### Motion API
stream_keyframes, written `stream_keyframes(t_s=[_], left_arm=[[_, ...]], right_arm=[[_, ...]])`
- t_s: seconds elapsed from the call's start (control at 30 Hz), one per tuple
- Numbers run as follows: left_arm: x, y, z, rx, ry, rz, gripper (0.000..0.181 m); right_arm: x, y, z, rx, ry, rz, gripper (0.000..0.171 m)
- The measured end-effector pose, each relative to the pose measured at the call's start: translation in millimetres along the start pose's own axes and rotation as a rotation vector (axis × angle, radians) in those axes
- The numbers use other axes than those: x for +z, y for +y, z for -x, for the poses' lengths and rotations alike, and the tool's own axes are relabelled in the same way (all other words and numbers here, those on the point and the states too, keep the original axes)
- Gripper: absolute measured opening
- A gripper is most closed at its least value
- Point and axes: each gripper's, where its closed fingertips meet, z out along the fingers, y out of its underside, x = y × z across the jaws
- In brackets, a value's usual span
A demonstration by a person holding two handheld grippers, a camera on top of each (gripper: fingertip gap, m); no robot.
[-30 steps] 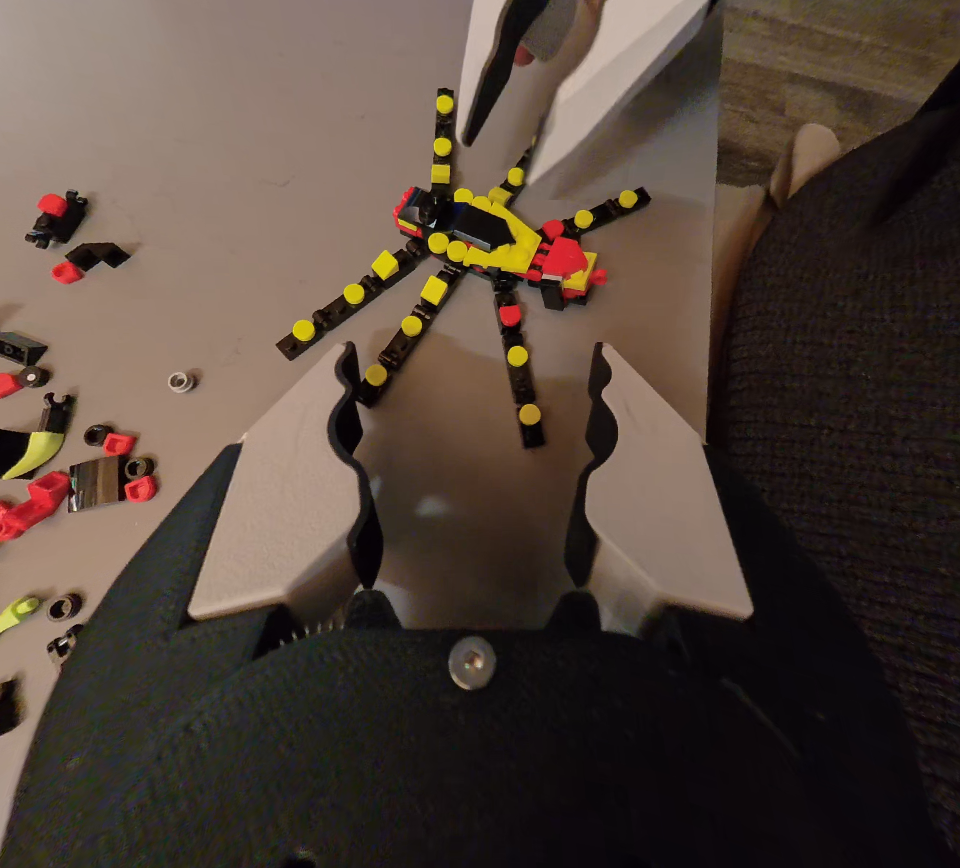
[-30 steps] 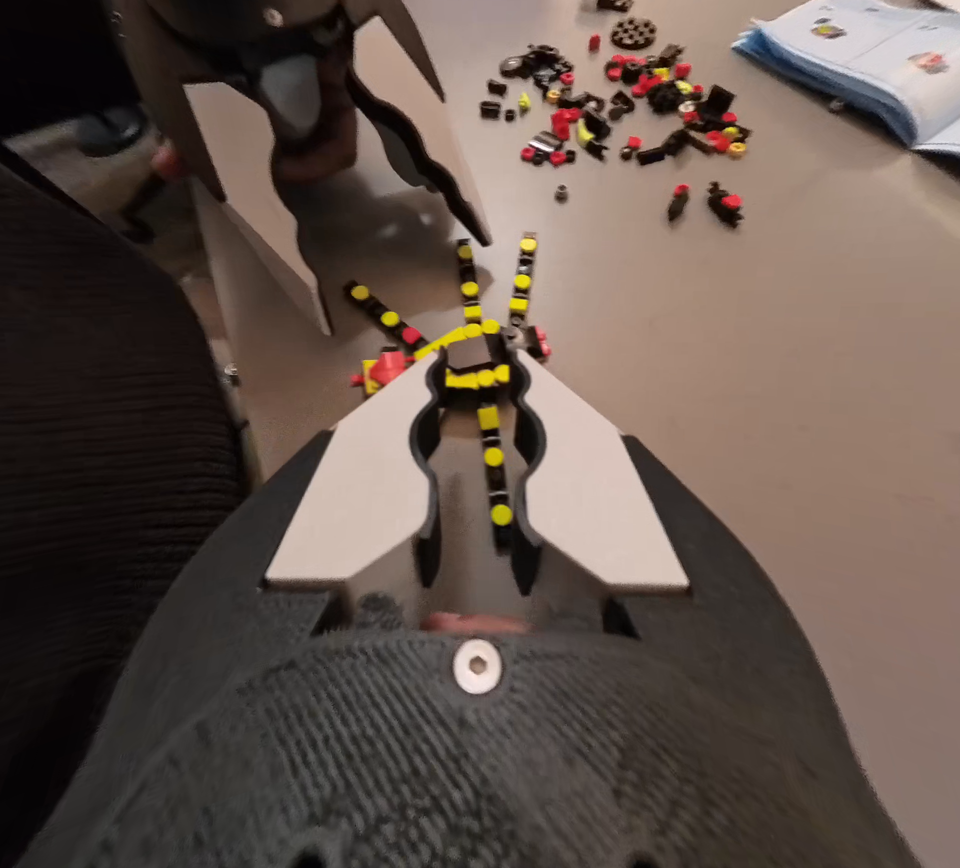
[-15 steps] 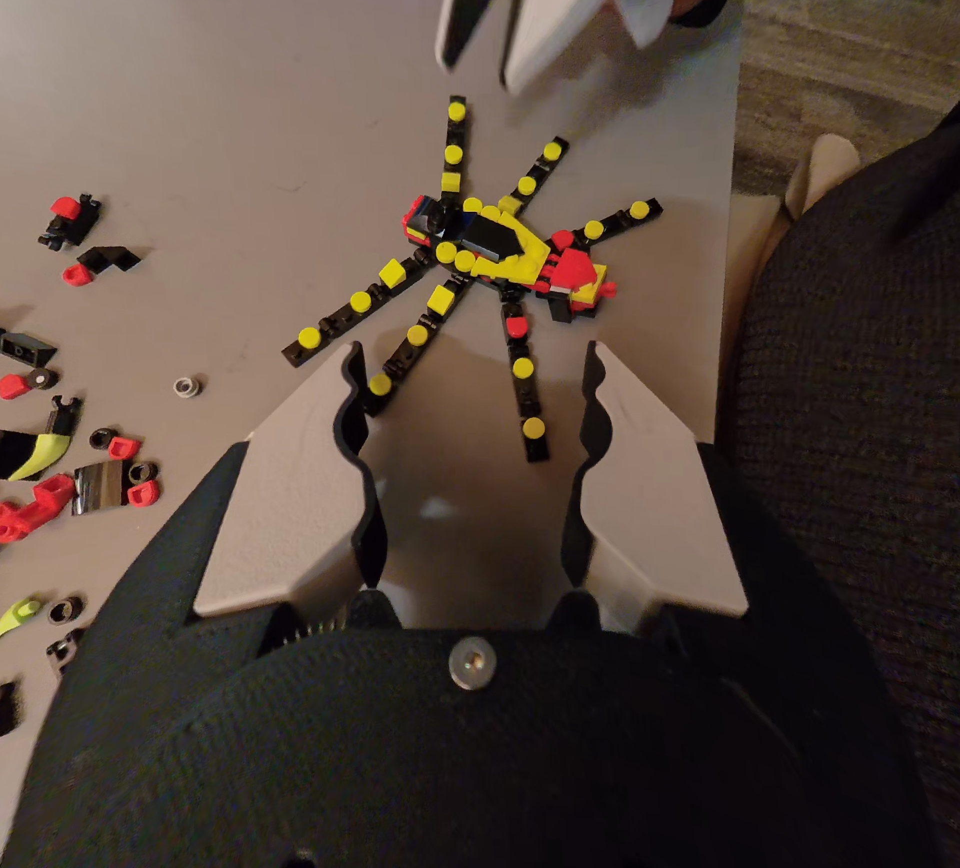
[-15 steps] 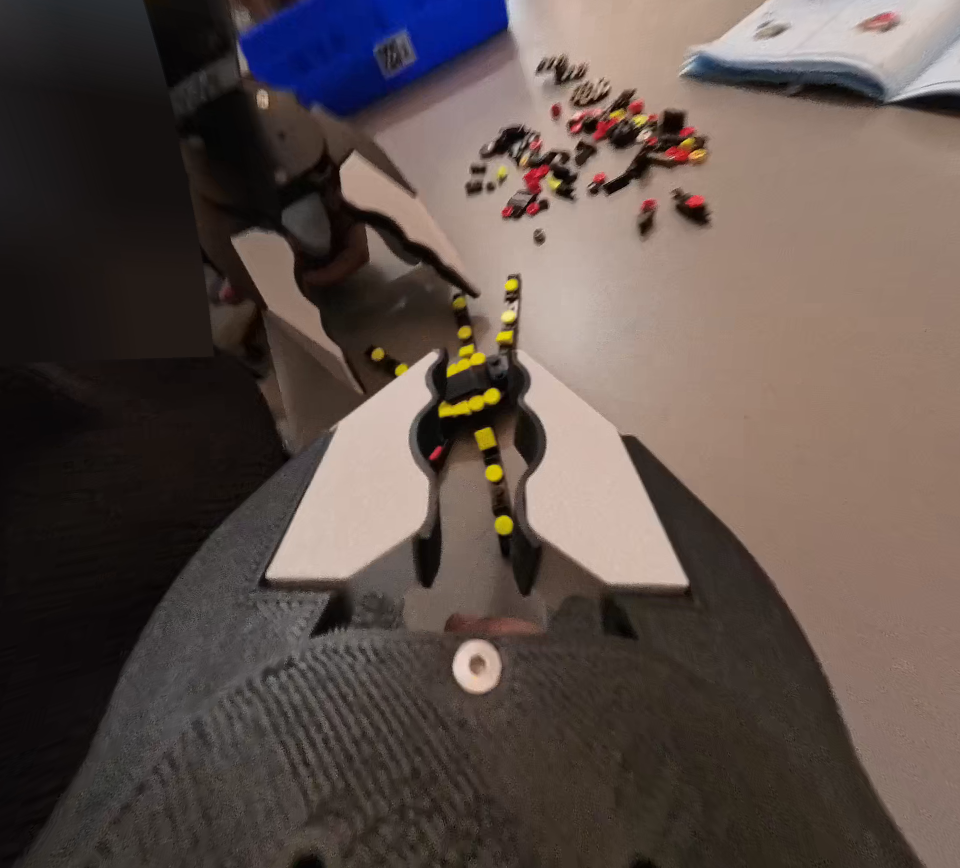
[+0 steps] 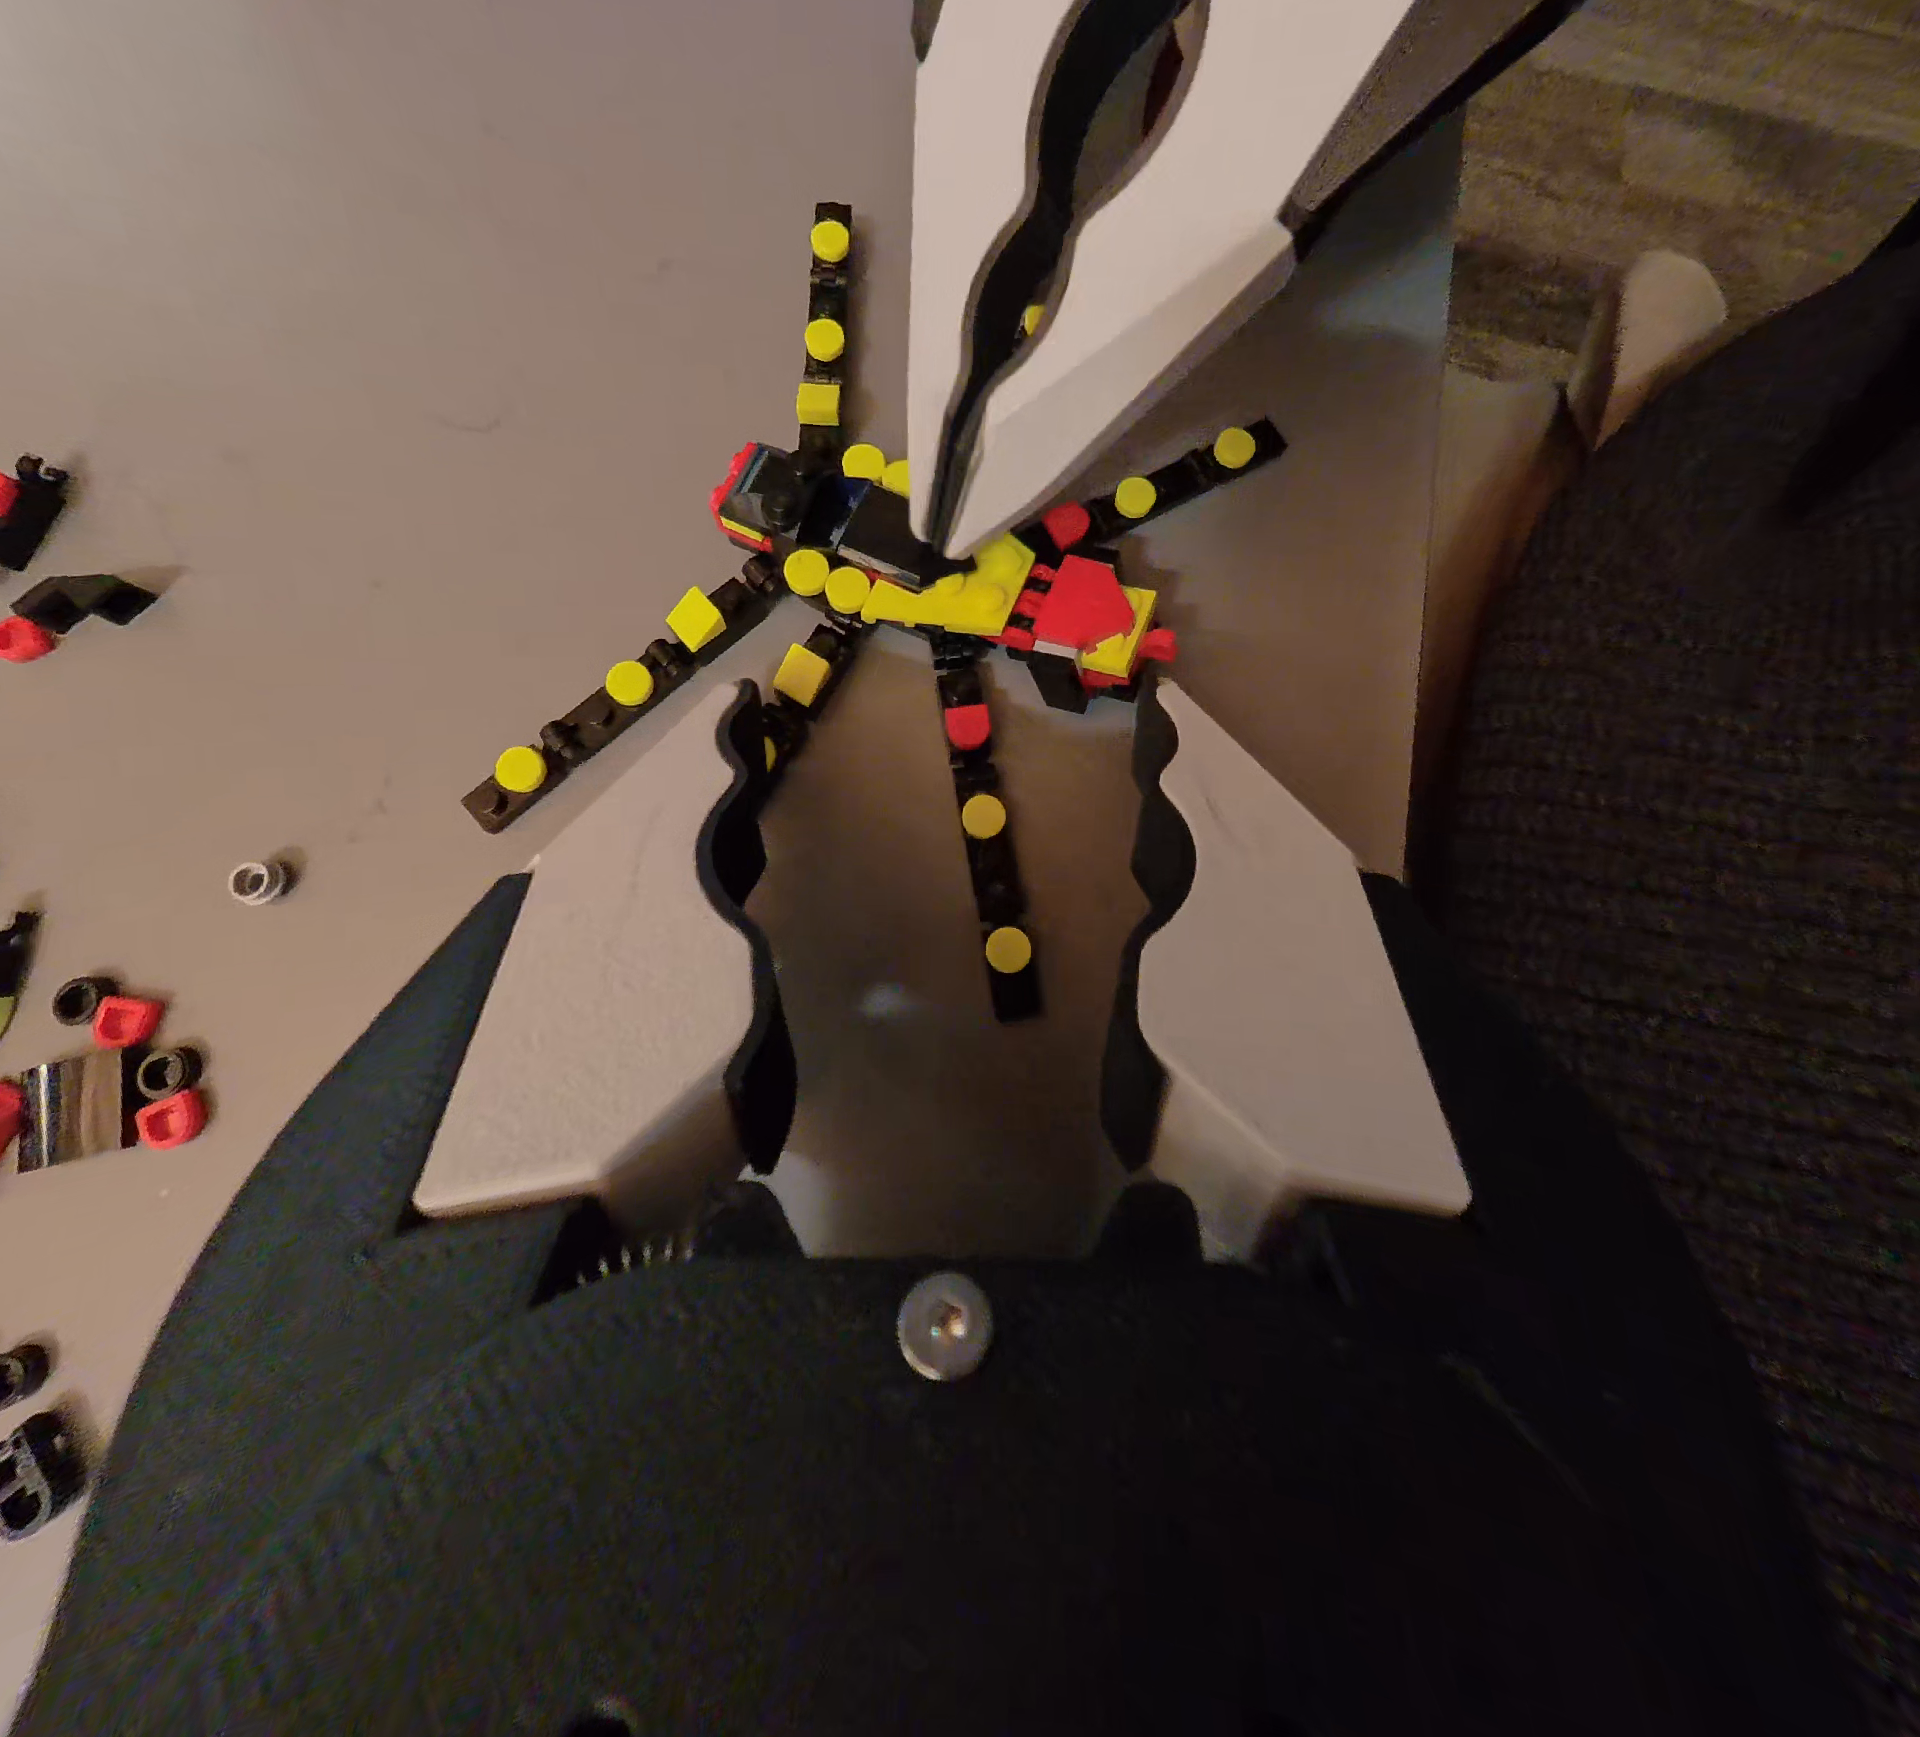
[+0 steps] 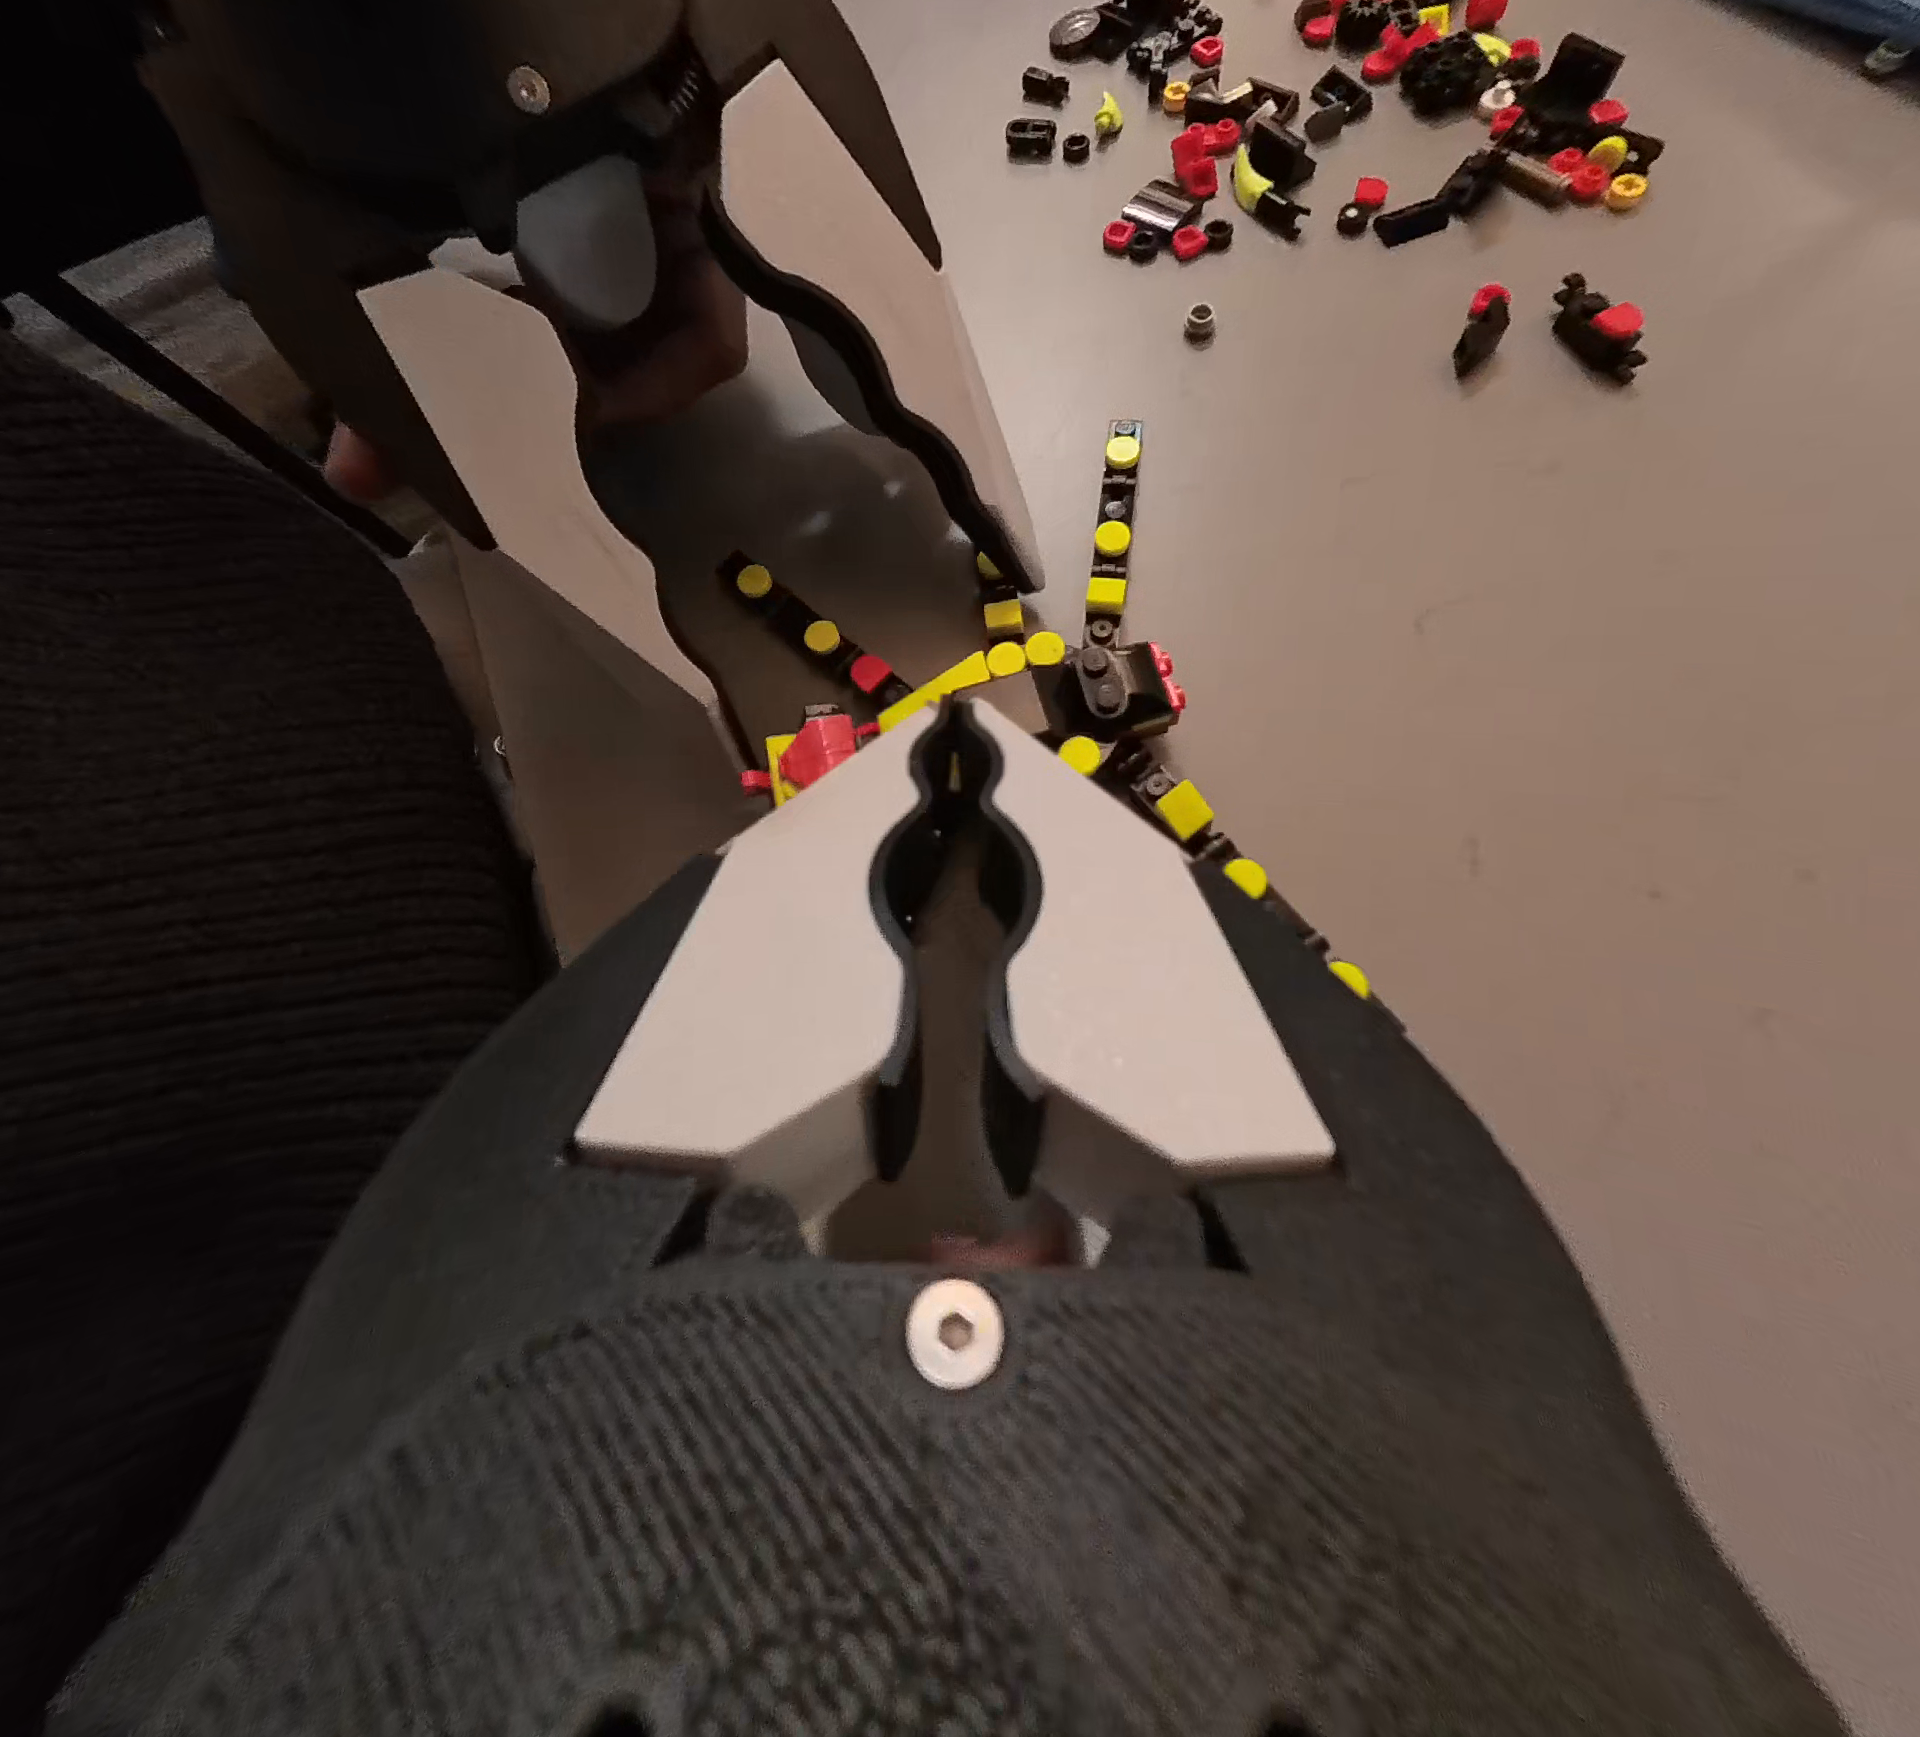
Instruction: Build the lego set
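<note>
My right gripper (image 5: 940, 534) has its jaws drawn together, tips pressed down on the top of the spider model (image 5: 914, 586) where the black slope meets the yellow body plates. Whether a small piece is pinched between the tips I cannot tell; the gap at the tips is nearly nil in the right wrist view.

My left gripper (image 5: 940, 721) stands with jaws wide apart, holding nothing. It straddles one black leg (image 5: 987, 856) of the model, and that leg runs back along the gripper's own line between the fingers. The left-hand fingertip (image 5: 743, 711) overlaps a second leg.

The model lies flat on the table (image 5: 468, 181), close to the table edge on my side, legs splayed. Its body's long axis runs across the left gripper's line, black-and-red end toward the table middle, red-and-yellow end (image 5: 1091, 617) toward the edge.

Judgement: the right gripper is nearer, already on the body from above; the left is just beside it, short of the body. Any pressing-down step falls to the right, with the left placed to steady the body by closing across it.

Risk: with the model this close to the edge, a sideways push could slide it off.

Loose pieces (image 6: 1351, 98) lie well apart, toward the far side of the table.
</note>
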Motion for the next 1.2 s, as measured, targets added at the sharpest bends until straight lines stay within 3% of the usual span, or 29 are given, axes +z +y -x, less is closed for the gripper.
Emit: stream_keyframes(t_s=[0.23,0.83,1.2], left_arm=[[-4.6,2.6,-0.9,0.015,0.017,0.001,0.058],[-0.2,3.8,1.3,-0.004,0.001,0.019,0.058],[-0.2,4.2,6.4,-0.011,-0.030,0.022,0.045]], right_arm=[[-0.9,0.7,0.0,-0.001,-0.008,0.000,0.000],[0.8,-0.5,-1.1,0.033,-0.014,-0.008,0.000],[1.0,-0.5,-3.8,0.016,0.046,-0.004,0.000]])
